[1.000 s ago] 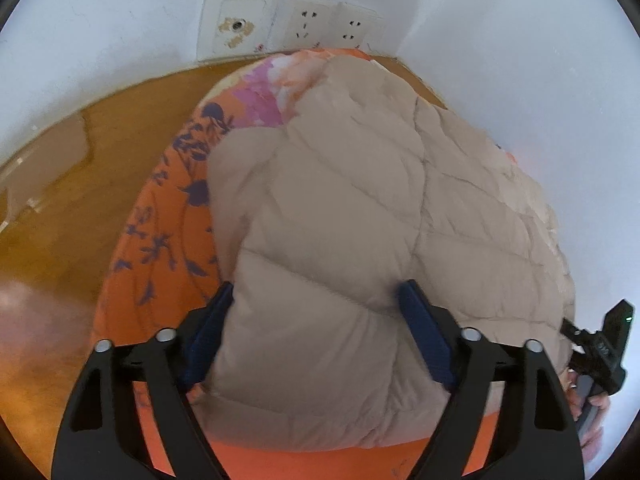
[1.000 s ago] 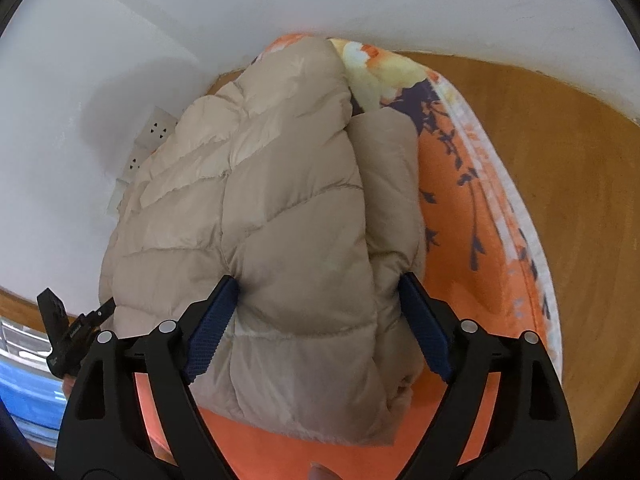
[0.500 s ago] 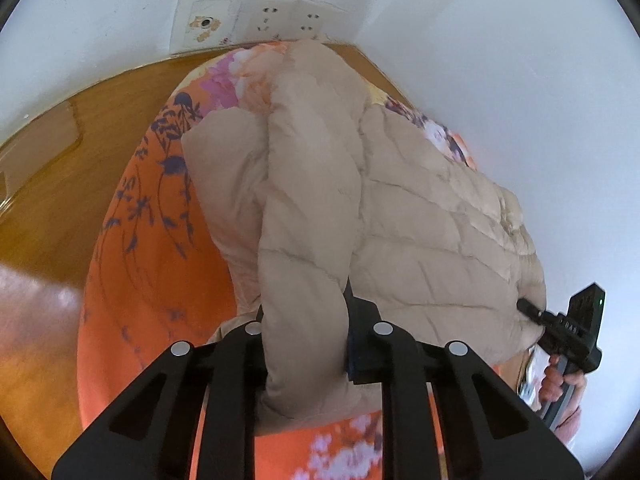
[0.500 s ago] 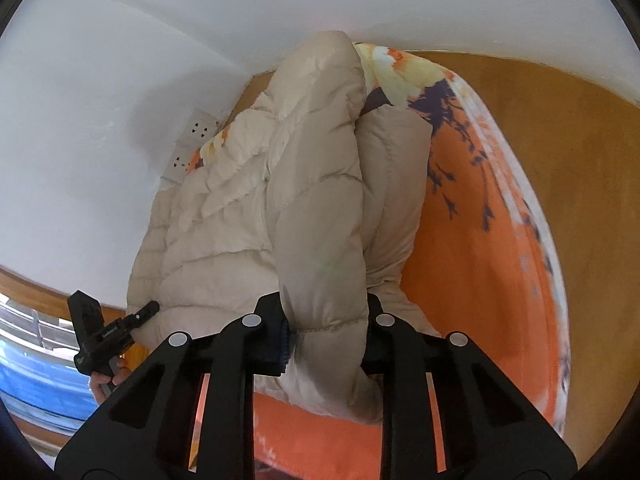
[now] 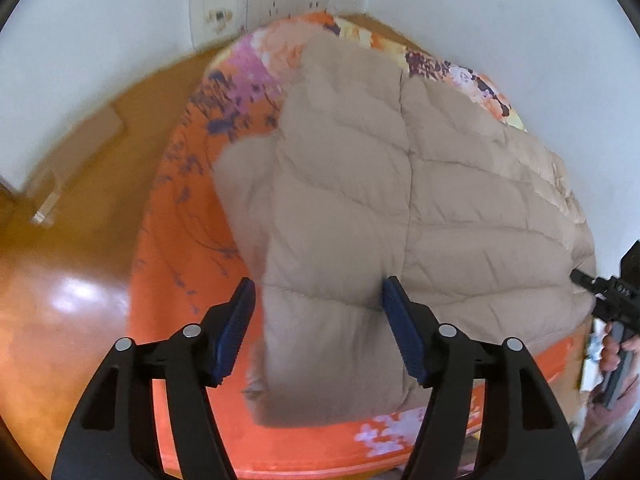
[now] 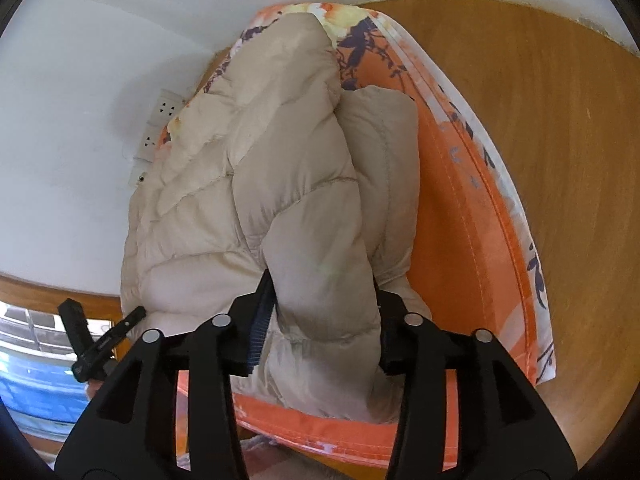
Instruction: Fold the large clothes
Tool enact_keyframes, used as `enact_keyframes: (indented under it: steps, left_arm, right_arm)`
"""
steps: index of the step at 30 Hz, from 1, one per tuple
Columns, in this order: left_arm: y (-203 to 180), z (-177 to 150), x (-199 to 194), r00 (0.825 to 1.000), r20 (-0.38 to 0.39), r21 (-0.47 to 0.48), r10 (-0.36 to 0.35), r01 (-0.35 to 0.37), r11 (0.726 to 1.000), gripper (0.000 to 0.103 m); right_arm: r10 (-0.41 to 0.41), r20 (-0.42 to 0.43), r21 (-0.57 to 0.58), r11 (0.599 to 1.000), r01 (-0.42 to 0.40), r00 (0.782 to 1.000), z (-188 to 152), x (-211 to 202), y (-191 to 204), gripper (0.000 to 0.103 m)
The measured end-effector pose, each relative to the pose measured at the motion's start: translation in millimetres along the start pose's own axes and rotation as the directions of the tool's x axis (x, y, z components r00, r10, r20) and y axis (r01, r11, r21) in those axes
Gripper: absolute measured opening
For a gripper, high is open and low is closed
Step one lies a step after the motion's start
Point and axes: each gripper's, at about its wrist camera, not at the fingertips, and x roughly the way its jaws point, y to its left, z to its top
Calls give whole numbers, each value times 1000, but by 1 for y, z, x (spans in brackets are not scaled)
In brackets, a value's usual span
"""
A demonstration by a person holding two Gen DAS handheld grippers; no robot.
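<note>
The beige quilted jacket (image 5: 400,200) lies folded in a thick bundle on the orange floral sheet (image 5: 180,248), which covers a surface pushed into a white corner; you cannot tell what sort of surface it is. The jacket's far edge lies close to the wall, and 1 narrower padded part lies along its side nearest the wooden floor (image 5: 60,280).

Your left tool (image 5: 318,326) has its jaws opening: the 2 blue pads stand apart on either side of the jacket's near edge. The left pad is clear of the cloth, while the right pad is close to or just against it, so nothing is gripped there.

Your right tool (image 6: 320,320) still has a puffy roll of the jacket (image 6: 320,220) bulging up between its pads, both pressed into the cloth, though these jaws are opening too. That roll stands higher than the rest of the jacket.

Beyond the sheet, 3 wall sockets (image 5: 272,0) sit just above the bundle's far end. Each wrist view catches your other hand's tool at its edge.
</note>
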Motion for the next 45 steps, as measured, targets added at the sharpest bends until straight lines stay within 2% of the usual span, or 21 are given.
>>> enact_keyframes:
  steps: [1, 3, 5, 8, 11, 17, 20, 23, 25, 30, 34, 37, 39, 42, 45]
  left_arm:
    - [-1, 0, -7, 1000, 14, 15, 16, -16, 1000, 67]
    - [-3, -1, -22, 999, 45, 30, 28, -29, 999, 69]
    - [-5, -2, -38, 997, 70, 33, 13, -15, 999, 69]
    - [-17, -2, -51, 995, 100, 53, 3, -8, 999, 69]
    - [-43, 0, -53, 993, 120, 99, -23, 11, 995, 69]
    - [-104, 5, -26, 990, 89, 206, -106, 86, 975, 69]
    - [-133, 5, -7, 989, 47, 273, -139, 121, 954, 57]
    - [-152, 2, 10, 986, 6, 322, -165, 154, 934, 38]
    - [-159, 0, 22, 988, -21, 344, -151, 149, 927, 21]
    - [-161, -5, 48, 992, -66, 348, -109, 125, 929, 18]
    - [-161, -7, 58, 992, -80, 334, -103, 124, 935, 18]
    - [-157, -7, 62, 990, -86, 316, -110, 132, 940, 18]
    - [-155, -8, 63, 989, -91, 307, -114, 137, 942, 18]
    - [-154, -8, 65, 990, -87, 297, -114, 135, 945, 18]
    - [-154, -7, 66, 990, -82, 287, -116, 135, 948, 18]
  right_arm:
    - [9, 0, -5, 1000, -9, 1000, 0, -3, 0, 50]
    - [61, -6, -24, 998, -61, 998, -4, -13, -5, 65]
    - [75, -8, -52, 996, -75, 997, -6, -21, -4, 68]
    - [33, 0, -104, 994, -33, 999, -6, -27, -6, 69]
    - [15, 14, -97, 995, -14, 1000, -6, -24, -6, 69]
    - [1, -19, -149, 989, -3, 1000, -8, -19, -9, 72]
    - [-15, -31, -159, 987, 10, 999, -8, -11, -12, 72]
    - [-11, -40, -169, 986, 4, 999, -8, -5, -15, 74]
    - [-3, -49, -173, 985, -5, 999, -7, 0, -17, 75]
    - [51, -78, -153, 986, -62, 996, -5, 15, -24, 83]
    - [124, -86, -140, 981, -135, 989, -6, 19, -27, 83]
    - [182, -79, -118, 975, -190, 980, -8, 12, -31, 66]
    - [223, -66, -123, 965, -230, 973, -9, 3, -31, 46]
    - [284, -53, -164, 943, -289, 957, -10, -14, -20, 33]
    - [307, -49, -224, 924, -310, 950, -10, -26, 2, 28]
